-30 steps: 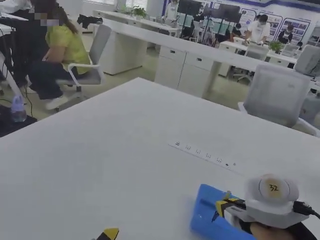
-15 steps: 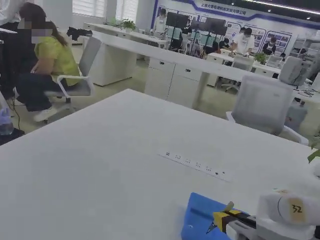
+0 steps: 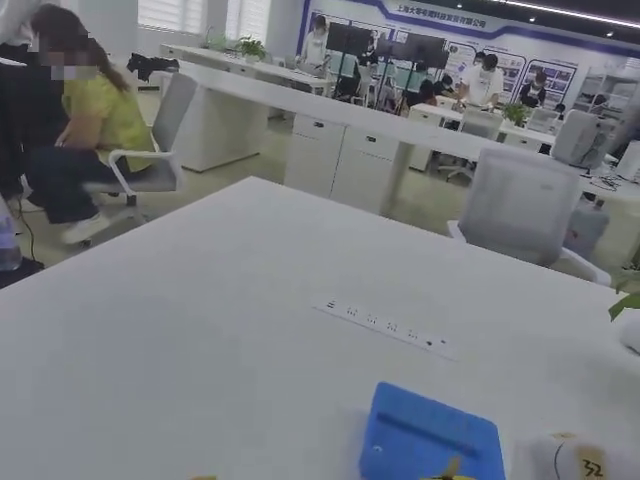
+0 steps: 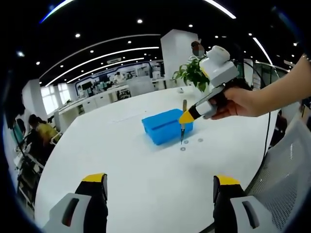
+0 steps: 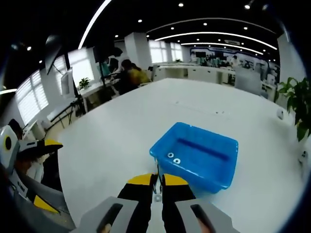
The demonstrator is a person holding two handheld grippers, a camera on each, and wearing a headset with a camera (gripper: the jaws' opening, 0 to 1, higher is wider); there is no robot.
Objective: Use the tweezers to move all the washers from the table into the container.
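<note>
Measured against the blue container (image 3: 430, 440), the right claw (image 4: 187, 115) has slid off to its near side. Pressed together on the tweezers (image 4: 182, 132), it aims them down at a washer (image 4: 182, 148) on the bench (image 4: 121, 160). Two washers (image 5: 173, 158) seemingly lie inside already, so another pick looks next. The left claw (image 4: 160, 194) hangs spread and empty.

Bright, even light from ceiling strips (image 5: 95, 25); white counter (image 3: 180, 340) glares softly; head view slightly blurred, gripper views bend at edges.

The container (image 5: 210, 175) is blue, the table (image 3: 200, 330) white.
</note>
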